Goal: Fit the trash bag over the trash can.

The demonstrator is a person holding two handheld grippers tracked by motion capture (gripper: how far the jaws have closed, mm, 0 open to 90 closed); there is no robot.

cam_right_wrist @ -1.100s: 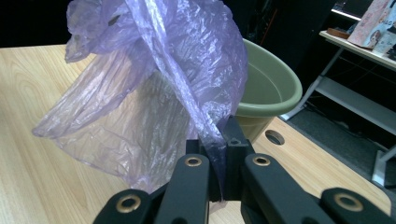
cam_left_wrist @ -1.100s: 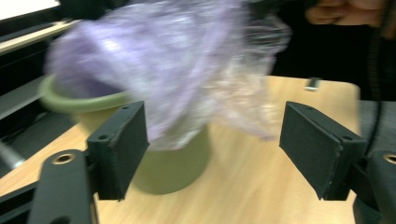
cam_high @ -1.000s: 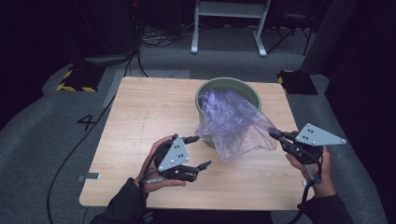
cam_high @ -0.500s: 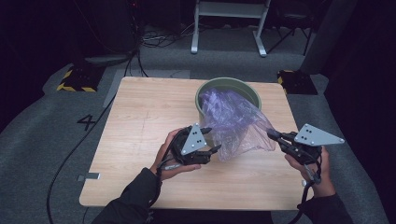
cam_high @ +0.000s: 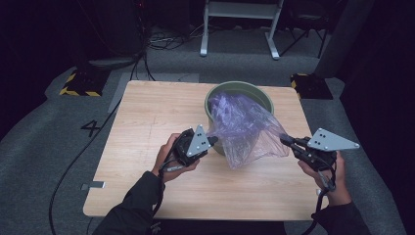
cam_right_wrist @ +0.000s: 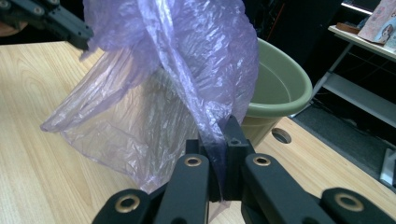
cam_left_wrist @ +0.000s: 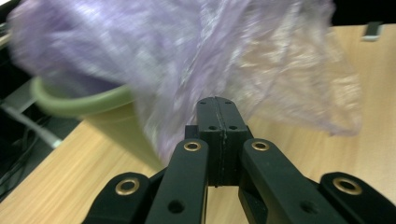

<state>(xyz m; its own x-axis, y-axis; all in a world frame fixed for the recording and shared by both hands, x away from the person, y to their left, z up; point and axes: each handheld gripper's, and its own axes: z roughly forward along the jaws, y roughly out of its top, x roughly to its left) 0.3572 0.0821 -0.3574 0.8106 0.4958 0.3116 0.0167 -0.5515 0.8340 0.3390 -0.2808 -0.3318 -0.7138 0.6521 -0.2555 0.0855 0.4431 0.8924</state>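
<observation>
High view: both grippers clamped the purple bag, L jaws just closed on its edge, draped over green bin; uneven pull could tear film.

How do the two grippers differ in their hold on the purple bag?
The right gripper clamps a fold of the purple bag, film plainly between its jaws. The left gripper has just closed its jaws at the bag's opposite edge; whether film is caught is unclear. Both are shut, flanking the green bin.

Moved my left claw toward green tub, up against purple bag; jaws just closing, now shut at bag edge.
</observation>
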